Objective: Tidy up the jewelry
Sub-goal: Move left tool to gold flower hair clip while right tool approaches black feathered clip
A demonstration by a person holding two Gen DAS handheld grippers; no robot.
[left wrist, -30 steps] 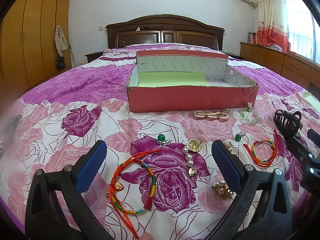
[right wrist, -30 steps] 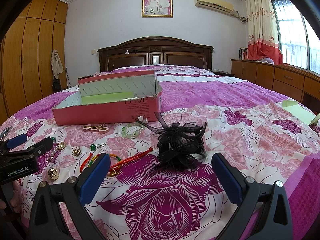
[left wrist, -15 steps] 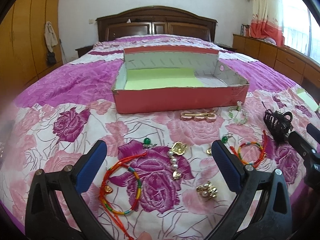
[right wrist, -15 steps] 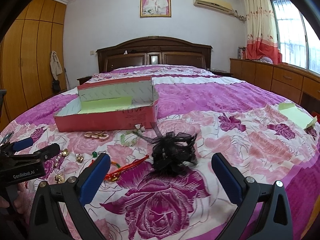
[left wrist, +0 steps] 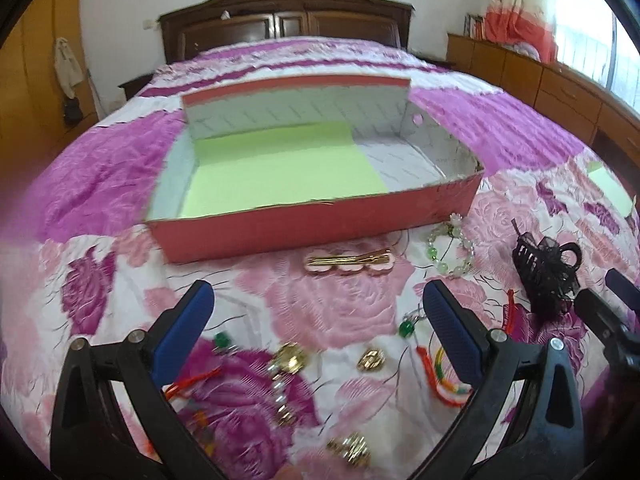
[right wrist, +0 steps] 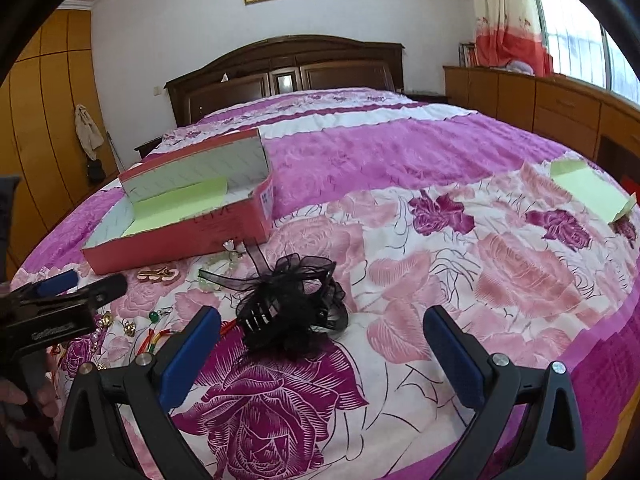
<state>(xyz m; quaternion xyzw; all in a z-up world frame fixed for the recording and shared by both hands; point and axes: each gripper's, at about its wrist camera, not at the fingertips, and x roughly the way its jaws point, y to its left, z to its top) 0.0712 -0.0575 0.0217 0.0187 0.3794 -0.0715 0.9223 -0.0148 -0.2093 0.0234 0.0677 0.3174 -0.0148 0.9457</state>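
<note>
An open pink box (left wrist: 320, 226) with a green paper lining lies on the flowered bedspread; it also shows in the right wrist view (right wrist: 180, 240). In front of it lie a gold hair clip (left wrist: 347, 261), a green bead bracelet (left wrist: 451, 250), a black lace hair claw (left wrist: 546, 272), gold earrings (left wrist: 290, 362), a pearl piece (left wrist: 280, 394) and red cord bracelets (left wrist: 440, 376). My left gripper (left wrist: 318, 328) is open and empty above the earrings. My right gripper (right wrist: 320, 344) is open and empty, just short of the black hair claw (right wrist: 288, 312).
The bed's wooden headboard (left wrist: 286, 12) stands at the back. A wardrobe (right wrist: 40, 120) is on the left and low cabinets (right wrist: 540, 100) run under the window on the right. A green paper sheet (right wrist: 588, 194) lies on the bed's right side.
My left gripper has moved forward toward the box, so the jewelry slid down in its view. My right gripper rose and drew back a little from the black hair claw.
</note>
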